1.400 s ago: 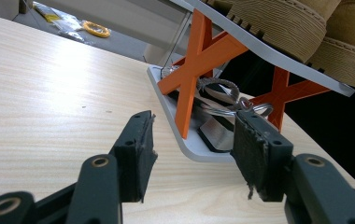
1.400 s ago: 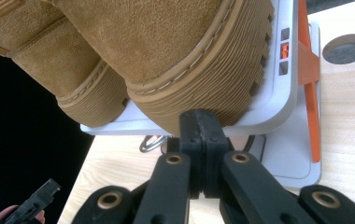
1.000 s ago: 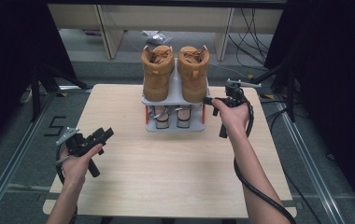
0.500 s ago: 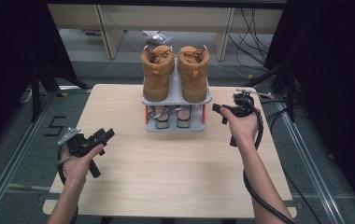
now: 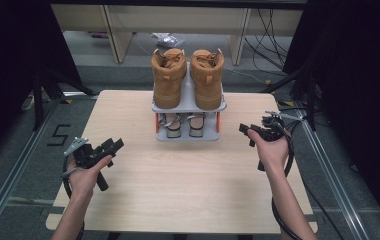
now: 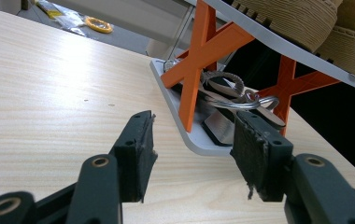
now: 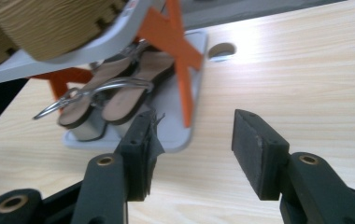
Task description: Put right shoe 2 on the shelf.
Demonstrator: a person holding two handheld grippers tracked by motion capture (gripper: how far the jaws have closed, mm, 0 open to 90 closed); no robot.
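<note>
Two-tier shoe rack (image 5: 189, 102) sits at the far middle of the bench (image 5: 178, 190). Tan boots (image 5: 188, 77) stand on the top shelf, heeled sandals (image 5: 180, 125) on the lower one between orange X-braces.

Right claw (image 5: 250, 131): held above the bench just right of the rack, forearm coming in from the bottom right, claw aimed left at the lower shelf. Its jaws have just been opening; released, nothing between the pads, clear in the right gripper view (image 7: 192, 149).

Left claw (image 5: 115, 145): held above the front-left bench, well apart from the rack, wrist angled so it points up-right toward it. Jaws spread, nothing held (image 6: 194, 154). Sandals sit ahead of both claws, untouched.
</note>
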